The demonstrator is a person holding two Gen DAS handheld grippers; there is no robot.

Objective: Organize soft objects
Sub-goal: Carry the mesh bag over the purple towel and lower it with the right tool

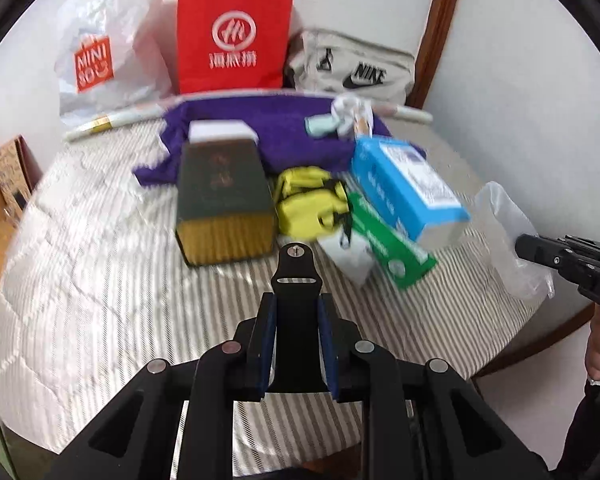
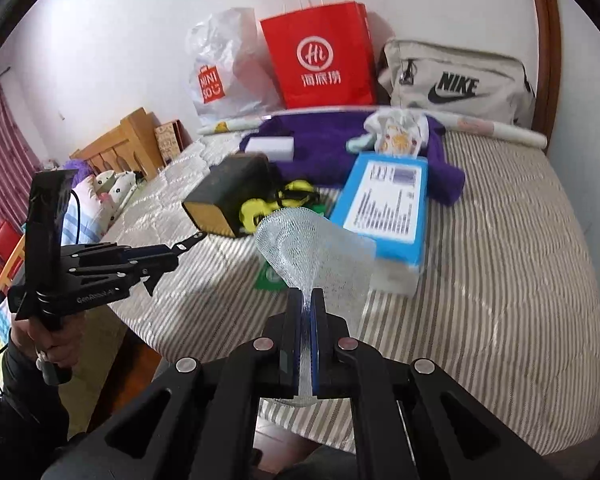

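1. Pinching a clear bubble-wrap sheet, the right gripper had its jaws together on the sheet's lower neck.
2. The sheet's long axis ran from 6 toward 12 o'clock along the fingers in the right wrist view, flaring wide above the jaws into a fan shape, with a short tail hanging below the pads.
3. In the left wrist view the sheet sat at 3 o'clock, over the striped quilted bed, its end held at the tip of the right gripper.
4. The left gripper was clamped on a black strap-like piece that stood up between its pads, pointing to 12 o'clock.
5. Beyond the sheet lay a blue rectangular carton, a yellow strap bundle, a dark box with a gold end and a purple towel.
6. A red paper bag stood at 12 o'clock against the wall.
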